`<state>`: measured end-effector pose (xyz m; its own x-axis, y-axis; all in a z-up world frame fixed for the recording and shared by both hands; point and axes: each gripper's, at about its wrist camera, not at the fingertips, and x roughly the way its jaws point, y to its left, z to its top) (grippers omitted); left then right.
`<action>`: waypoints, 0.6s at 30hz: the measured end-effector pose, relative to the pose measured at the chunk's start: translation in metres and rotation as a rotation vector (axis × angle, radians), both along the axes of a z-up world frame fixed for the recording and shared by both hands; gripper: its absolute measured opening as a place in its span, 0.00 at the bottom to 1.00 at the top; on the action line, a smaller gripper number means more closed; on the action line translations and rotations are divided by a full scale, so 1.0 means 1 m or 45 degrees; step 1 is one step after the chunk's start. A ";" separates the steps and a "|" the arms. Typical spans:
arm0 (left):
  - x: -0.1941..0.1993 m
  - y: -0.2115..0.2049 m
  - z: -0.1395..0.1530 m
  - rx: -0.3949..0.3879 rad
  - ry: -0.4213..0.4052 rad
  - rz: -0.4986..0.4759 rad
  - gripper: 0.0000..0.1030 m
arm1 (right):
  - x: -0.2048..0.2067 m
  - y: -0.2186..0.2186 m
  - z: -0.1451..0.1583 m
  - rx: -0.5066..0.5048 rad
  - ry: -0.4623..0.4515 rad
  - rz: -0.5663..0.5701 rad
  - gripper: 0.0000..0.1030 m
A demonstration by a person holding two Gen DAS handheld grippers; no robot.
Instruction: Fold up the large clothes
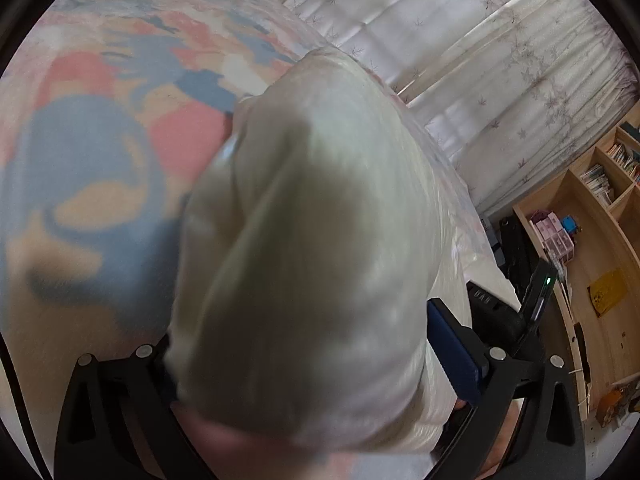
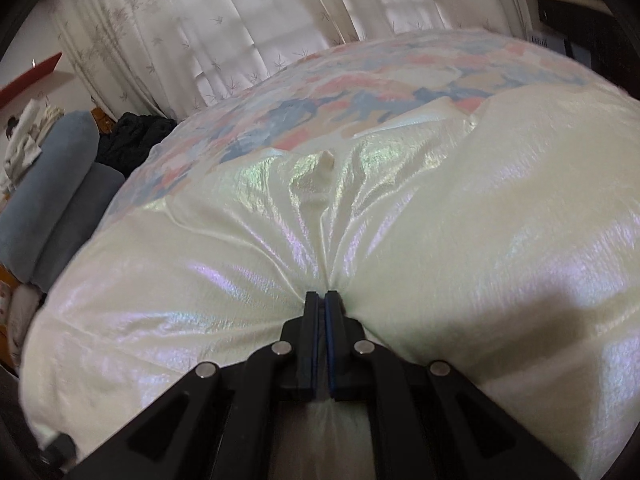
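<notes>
A shiny cream garment lies spread on a bed with a pink, blue and beige patterned cover. My right gripper is shut on a pinched fold of the garment, and creases radiate from the pinch. In the left wrist view the same cream garment bulges up close and blurred between the wide-apart jaws of my left gripper, and hides its left finger. The blue pad of the right finger shows beside the cloth. The right gripper's black body shows just beyond.
White leaf-print curtains hang behind the bed. A wooden shelf unit with books and small boxes stands at the right. Blue-grey pillows and a dark garment lie at the bed's left end.
</notes>
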<state>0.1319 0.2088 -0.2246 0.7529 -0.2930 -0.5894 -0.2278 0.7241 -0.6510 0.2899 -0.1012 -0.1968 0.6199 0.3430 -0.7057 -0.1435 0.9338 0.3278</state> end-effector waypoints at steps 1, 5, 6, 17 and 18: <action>0.004 -0.001 -0.001 0.000 -0.007 0.007 0.97 | 0.000 0.002 -0.001 -0.011 -0.006 -0.001 0.02; 0.014 -0.004 0.000 0.006 -0.029 0.028 0.97 | 0.002 -0.001 -0.005 0.031 -0.012 0.004 0.02; 0.016 -0.003 -0.001 0.009 -0.032 0.034 0.97 | 0.002 -0.003 -0.006 0.045 -0.015 0.005 0.02; 0.027 -0.008 0.005 0.053 -0.067 0.099 0.97 | 0.001 -0.004 -0.012 0.081 -0.047 0.002 0.02; 0.028 -0.010 0.007 0.064 -0.079 0.111 0.97 | 0.001 -0.004 -0.012 0.081 -0.050 0.001 0.02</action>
<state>0.1596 0.1985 -0.2174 0.8096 -0.1957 -0.5533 -0.2520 0.7355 -0.6289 0.2908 -0.1050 -0.2088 0.6466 0.3870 -0.6574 -0.1585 0.9111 0.3805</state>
